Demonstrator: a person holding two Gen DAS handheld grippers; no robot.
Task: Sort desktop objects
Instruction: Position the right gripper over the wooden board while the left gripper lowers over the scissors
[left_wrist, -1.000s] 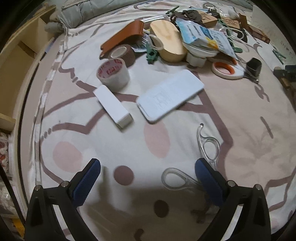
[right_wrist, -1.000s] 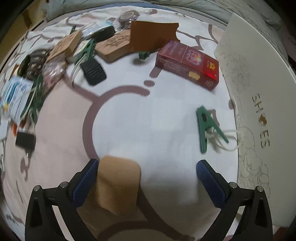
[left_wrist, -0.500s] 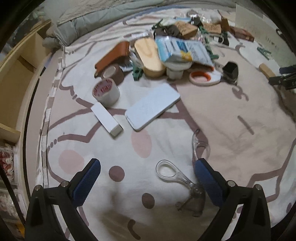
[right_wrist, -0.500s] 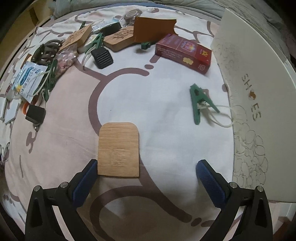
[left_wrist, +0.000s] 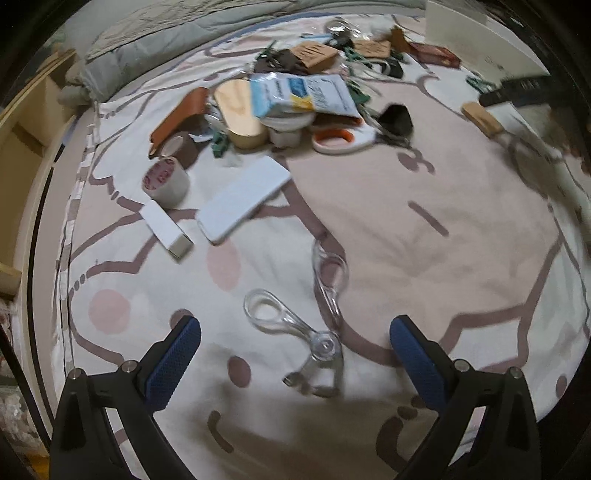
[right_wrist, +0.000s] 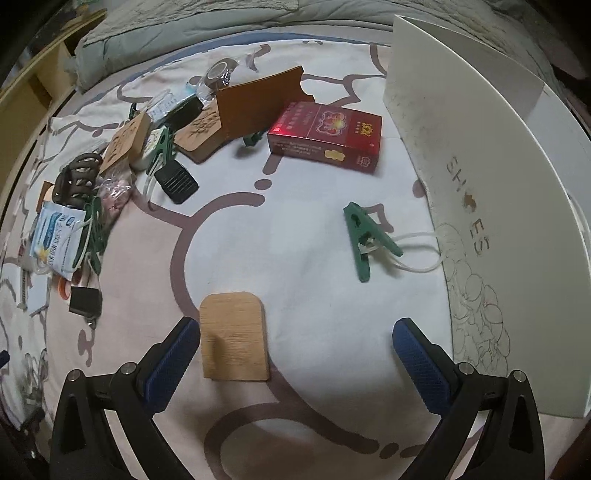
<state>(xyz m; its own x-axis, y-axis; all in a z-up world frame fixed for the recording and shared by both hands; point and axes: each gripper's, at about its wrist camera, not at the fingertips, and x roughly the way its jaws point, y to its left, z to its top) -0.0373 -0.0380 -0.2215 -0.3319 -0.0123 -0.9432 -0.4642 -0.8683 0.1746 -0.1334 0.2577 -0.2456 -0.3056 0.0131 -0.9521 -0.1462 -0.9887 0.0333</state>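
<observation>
Right wrist view: white box (right_wrist: 491, 206) reads "SHOES"; both hand-held grippers, left (left_wrist: 295, 363) and right (right_wrist: 295, 363), gape wide, holding nothing.

We see our right claw (right_wrist: 295, 354) wide open over the bed; a wooden tag (right_wrist: 233, 334) lies by its left finger; a green clip (right_wrist: 360, 240) sits farther off.

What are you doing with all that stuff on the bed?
Sorting it. Both grippers are open and hold nothing. The left gripper hovers over clear-handled scissors. The right gripper hovers by a small wooden board, near a green clip. A big pile waits.
</observation>
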